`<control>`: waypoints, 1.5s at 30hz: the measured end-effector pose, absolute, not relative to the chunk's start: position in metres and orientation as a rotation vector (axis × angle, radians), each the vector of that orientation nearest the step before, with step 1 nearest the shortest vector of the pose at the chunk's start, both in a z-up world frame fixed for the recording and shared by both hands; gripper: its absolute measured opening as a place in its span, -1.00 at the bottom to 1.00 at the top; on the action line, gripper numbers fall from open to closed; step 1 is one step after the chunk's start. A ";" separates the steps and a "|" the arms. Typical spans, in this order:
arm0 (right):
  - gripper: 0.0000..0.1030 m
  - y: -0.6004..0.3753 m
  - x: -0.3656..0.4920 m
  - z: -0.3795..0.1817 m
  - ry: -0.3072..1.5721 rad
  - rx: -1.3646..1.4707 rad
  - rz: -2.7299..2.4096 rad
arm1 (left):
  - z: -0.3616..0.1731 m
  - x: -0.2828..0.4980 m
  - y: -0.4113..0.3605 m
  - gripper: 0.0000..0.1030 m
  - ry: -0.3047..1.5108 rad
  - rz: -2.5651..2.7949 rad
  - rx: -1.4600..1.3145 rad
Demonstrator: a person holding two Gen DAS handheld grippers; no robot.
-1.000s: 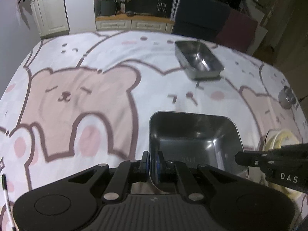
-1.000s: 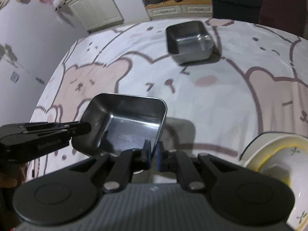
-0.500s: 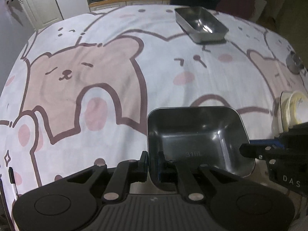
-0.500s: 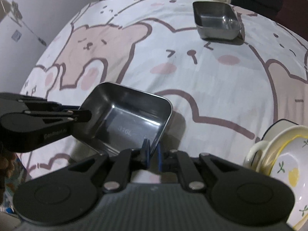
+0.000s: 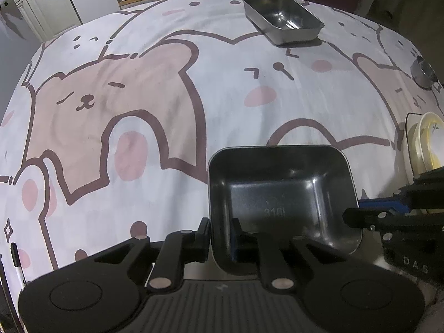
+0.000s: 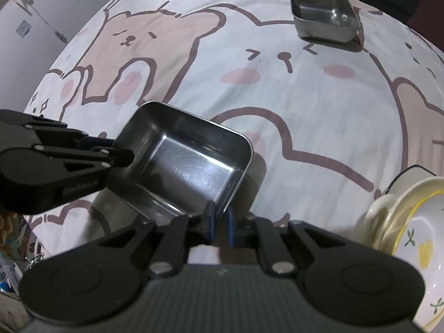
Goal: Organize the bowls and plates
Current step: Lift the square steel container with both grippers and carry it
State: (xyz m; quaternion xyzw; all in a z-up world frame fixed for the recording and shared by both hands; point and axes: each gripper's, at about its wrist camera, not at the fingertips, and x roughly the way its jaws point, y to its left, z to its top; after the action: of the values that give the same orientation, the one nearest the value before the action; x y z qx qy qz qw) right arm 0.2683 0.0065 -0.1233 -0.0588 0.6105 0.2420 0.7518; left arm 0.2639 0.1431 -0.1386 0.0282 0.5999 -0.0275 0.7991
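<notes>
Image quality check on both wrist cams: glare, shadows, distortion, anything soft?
Left wrist view: dim; strong fisheye bend in the bear-print tablecloth; near steel tray reads almost black, stamp legible; small glare spot in the far steel tray. Right wrist view: brighter streak across the near tray's floor, dark shadow on its right; ceramic bowls at the frame edge look soft.

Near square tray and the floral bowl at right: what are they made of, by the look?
Near square tray: looks like stainless steel, brushed to semi-gloss; grey metallic sheen, bright reflections, a stamped mark on its floor. Floral bowl: probably glazed ceramic; glossy cream-white surface, yellow rim line, painted sprigs. Melamine cannot be ruled out.
</notes>
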 end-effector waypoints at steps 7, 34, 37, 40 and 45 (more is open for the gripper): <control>-0.46 0.003 0.270 -0.126 1.342 -0.100 0.540 | -0.140 0.262 0.142 -0.05 1.301 -0.085 0.080; 0.99 -0.127 0.405 -0.113 0.997 0.634 0.156 | -0.070 0.414 0.114 1.00 0.866 -0.052 0.079; 0.99 -0.116 0.429 -0.129 1.013 0.635 0.101 | -0.071 0.451 0.105 1.00 0.818 -0.059 0.137; 0.99 -0.105 0.447 -0.136 1.006 0.635 0.060 | -0.080 0.489 0.095 1.00 0.787 -0.060 0.204; 0.99 -0.090 0.474 -0.153 1.060 0.646 -0.010 | -0.107 0.543 0.081 1.00 0.785 -0.062 0.296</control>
State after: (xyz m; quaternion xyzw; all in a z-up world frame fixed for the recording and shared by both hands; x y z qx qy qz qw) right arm 0.4739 -0.0896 -0.1531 0.3028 0.4965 -0.0047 0.8135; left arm 0.5429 0.0812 -0.1070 0.1436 0.3812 -0.0300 0.9128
